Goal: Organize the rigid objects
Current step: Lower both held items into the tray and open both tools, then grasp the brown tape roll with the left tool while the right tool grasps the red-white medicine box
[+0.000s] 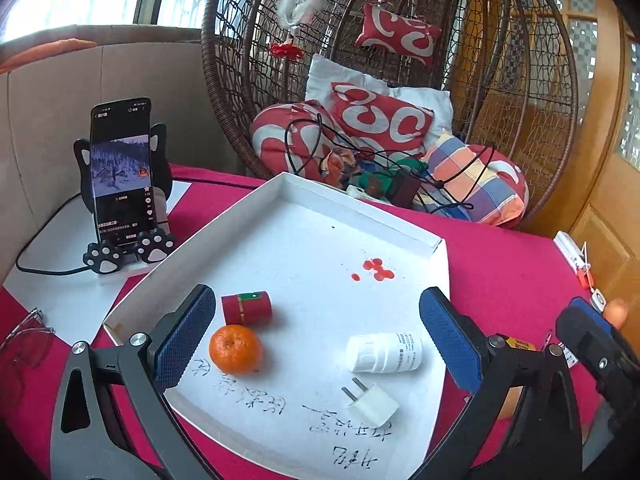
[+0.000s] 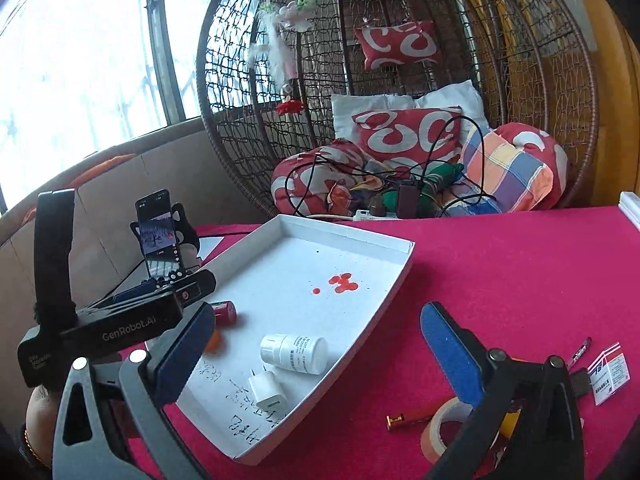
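A white tray (image 1: pixel 304 240) rests on the red tablecloth. Inside it lie a red cylinder (image 1: pixel 247 308), an orange (image 1: pixel 235 349), a white bottle (image 1: pixel 384 353) on its side and a white plug (image 1: pixel 372 402). My left gripper (image 1: pixel 318 300) hovers over the tray's near end, open, its blue pads touching nothing. My right gripper (image 2: pixel 317 316) is open too, above the tray's right corner, with the bottle (image 2: pixel 294 354) and plug (image 2: pixel 267 392) below it. The left tool's black housing (image 2: pixel 120 328) shows at the left of the right wrist view.
A phone on a cat-shaped stand (image 1: pixel 120 176) and glasses (image 1: pixel 24 340) sit left of the tray. Right of it lie a tape roll (image 2: pixel 444 428), a red pen (image 2: pixel 412 414) and a small box (image 2: pixel 610 376). A wicker hanging chair (image 1: pixel 380 120) with cushions and cables stands behind.
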